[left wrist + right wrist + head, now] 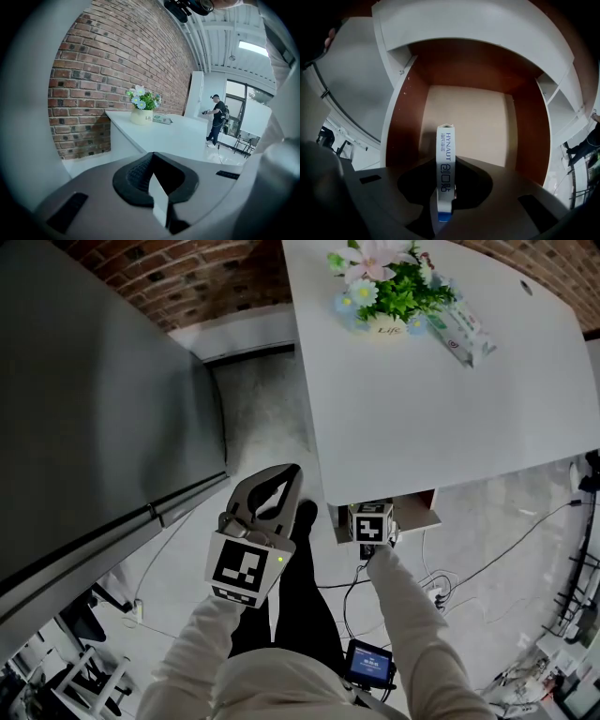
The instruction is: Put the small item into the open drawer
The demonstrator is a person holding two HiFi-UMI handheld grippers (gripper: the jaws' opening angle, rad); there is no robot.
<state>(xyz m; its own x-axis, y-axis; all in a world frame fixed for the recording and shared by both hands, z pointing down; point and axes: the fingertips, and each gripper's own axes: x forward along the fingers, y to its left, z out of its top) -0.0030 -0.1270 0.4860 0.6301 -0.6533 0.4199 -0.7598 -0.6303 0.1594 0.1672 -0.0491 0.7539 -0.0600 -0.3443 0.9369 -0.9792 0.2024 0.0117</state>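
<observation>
In the right gripper view my right gripper (446,165) is shut on a small white box (446,143) with blue print, held edge-on between the jaws. The box hangs over the open drawer (476,119), which has a beige floor and brown side walls. In the head view the drawer (418,512) sticks out from under the white table's (422,418) near edge, and the right gripper's marker cube (372,521) sits at its front; the box is hidden there. My left gripper (292,471) is held up left of the table, shut, with nothing in it.
A pot of flowers (386,287) and a tissue pack (464,332) stand at the table's far side. A grey cabinet (94,409) fills the left. Cables (487,559) trail over the floor to the right. A person (216,119) stands far off in the left gripper view.
</observation>
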